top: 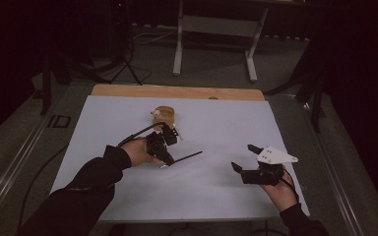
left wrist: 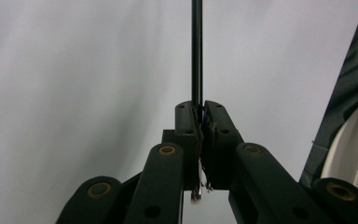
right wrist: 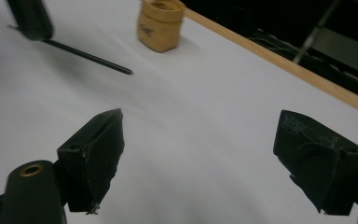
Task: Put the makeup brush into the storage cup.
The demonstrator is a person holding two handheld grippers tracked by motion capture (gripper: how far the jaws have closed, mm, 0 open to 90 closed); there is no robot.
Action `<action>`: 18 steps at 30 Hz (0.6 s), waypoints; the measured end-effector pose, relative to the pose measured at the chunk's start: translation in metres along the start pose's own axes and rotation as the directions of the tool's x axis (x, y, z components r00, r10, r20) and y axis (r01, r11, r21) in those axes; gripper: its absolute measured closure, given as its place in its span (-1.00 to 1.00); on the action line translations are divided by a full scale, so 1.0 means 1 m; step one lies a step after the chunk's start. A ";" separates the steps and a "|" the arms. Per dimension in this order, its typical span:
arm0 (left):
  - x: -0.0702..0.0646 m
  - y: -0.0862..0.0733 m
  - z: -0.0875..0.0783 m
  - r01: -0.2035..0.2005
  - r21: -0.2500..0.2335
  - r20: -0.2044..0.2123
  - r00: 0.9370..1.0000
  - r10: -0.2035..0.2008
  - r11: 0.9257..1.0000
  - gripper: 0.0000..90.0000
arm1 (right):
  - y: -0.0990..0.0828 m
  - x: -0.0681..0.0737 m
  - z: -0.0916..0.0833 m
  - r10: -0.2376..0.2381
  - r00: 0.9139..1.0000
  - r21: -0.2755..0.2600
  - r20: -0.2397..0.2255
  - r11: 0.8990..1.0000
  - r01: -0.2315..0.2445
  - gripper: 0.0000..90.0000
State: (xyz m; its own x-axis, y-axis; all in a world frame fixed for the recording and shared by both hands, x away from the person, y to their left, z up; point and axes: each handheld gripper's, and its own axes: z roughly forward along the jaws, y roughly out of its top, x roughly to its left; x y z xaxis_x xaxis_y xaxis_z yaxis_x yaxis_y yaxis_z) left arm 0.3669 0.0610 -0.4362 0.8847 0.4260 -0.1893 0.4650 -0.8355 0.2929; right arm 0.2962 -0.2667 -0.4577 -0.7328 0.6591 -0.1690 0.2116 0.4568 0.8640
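Item: thin black rod (top: 184, 158), stiff, light, slippery, which I pinch at one end in my clenched left hand-held gripper (top: 163, 147); right hand-held gripper (top: 243, 158) released.

One black rod (top: 184, 158), one brown cup (top: 165, 117), two grippers, left gripper (top: 166, 156), right gripper (top: 243, 157)

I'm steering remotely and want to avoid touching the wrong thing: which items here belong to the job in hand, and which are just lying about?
In the job:
- thin black rod, clamped in the left gripper
- small brown pouch, just beyond that gripper
- right gripper, jaws apart, holding nothing

Lying about:
- white table frame on the floor behind
- white mat, just the work surface
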 end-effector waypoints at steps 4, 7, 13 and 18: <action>-0.004 0.007 0.001 -0.023 0.018 -0.004 1.000 0.023 1.000 0.90 | 0.004 0.006 0.007 -0.065 0.998 0.022 -0.001 0.998 0.065 -0.61; -0.008 0.012 0.002 -0.037 0.027 -0.007 0.999 0.037 0.999 0.90 | 0.007 0.010 0.010 -0.108 0.994 0.029 0.006 0.994 0.107 -0.54; -0.014 0.021 0.000 -0.054 0.034 -0.012 0.998 0.055 0.998 0.90 | 0.010 0.019 0.016 -0.208 0.978 0.043 0.005 0.977 0.208 -0.41; -0.016 0.026 -0.001 -0.064 0.035 -0.020 0.998 0.065 0.997 0.90 | 0.010 0.026 0.019 -0.288 0.958 0.060 -0.004 0.956 0.288 -0.33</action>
State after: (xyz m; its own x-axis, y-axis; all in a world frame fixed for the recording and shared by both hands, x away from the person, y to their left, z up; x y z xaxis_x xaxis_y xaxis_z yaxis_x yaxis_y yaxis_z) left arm 0.3650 0.0329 -0.4252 0.9135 0.3778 -0.1511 0.4058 -0.8728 0.2713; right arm 0.2919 -0.2339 -0.4627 -0.7654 0.4971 -0.4087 0.0303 0.6622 0.7487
